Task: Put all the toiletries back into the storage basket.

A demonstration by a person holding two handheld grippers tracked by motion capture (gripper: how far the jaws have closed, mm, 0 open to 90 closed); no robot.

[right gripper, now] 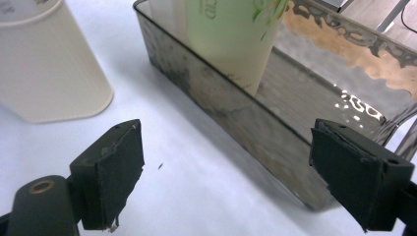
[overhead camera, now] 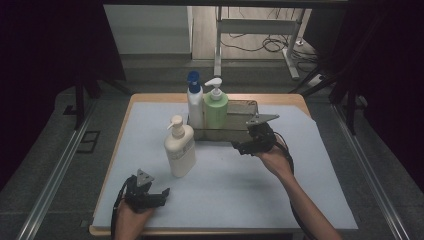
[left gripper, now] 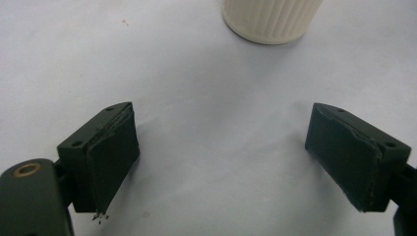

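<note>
Two bottles already stand in the smoked clear plastic tray (overhead camera: 251,106), so I swing my wide-open right hand-held gripper (overhead camera: 239,146) squarely around the cream ribbed pump bottle (overhead camera: 180,150), gripping low.

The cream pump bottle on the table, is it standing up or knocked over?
Upright. The cream pump bottle stands on its base on the table, pump on top, outside the tray.

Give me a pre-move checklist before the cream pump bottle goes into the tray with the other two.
1. Right gripper open, holding nothing: ok.
2. Left gripper open, holding nothing: ok.
3. Cream bottle upright on the mat, outside the tray: ok.
4. Free space in the tray right of the green bottle: ok.
5. White bottle with blue cap upright in the tray: ok.
6. Cream bottle's weight: cannot tell.
</note>
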